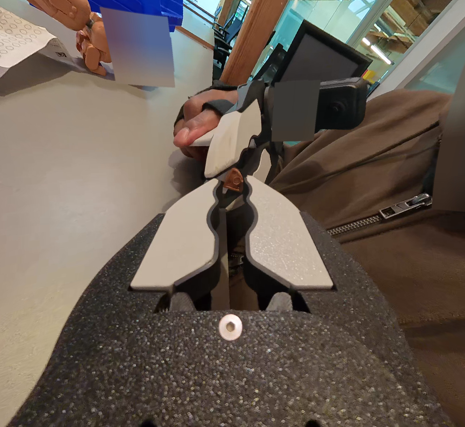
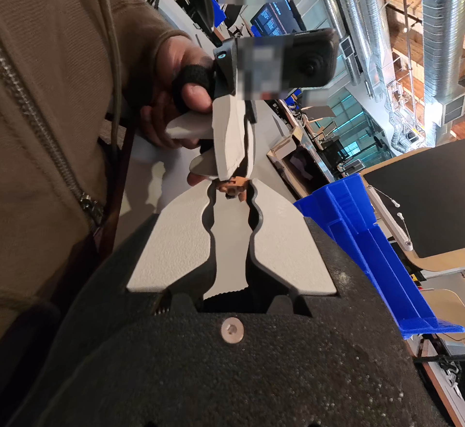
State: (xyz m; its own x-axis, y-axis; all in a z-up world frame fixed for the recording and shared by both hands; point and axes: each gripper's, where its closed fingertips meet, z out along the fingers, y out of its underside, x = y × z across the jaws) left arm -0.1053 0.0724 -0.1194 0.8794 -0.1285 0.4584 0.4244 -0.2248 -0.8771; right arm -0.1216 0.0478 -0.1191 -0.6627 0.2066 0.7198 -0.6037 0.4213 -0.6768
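Open-plan workshop space surrounds everything: silver ducts overhead, a thick wooden post, glass partitions and dark monitors beyond. Below lies a pale tabletop, with a blue bin on it and, at its far end, an orange blocky model beside a printed sheet. A person in a brown zip jacket stands close against both tools.

Both tools meet tip to tip above the table. The left gripper is clenched on a small brown plastic piece, its grey fingers nearly together. The right gripper pinches that same piece from the opposite side, fingers drawn in around it. Each view shows the other tool, with its black camera, gripped by a hand, just beyond the piece.
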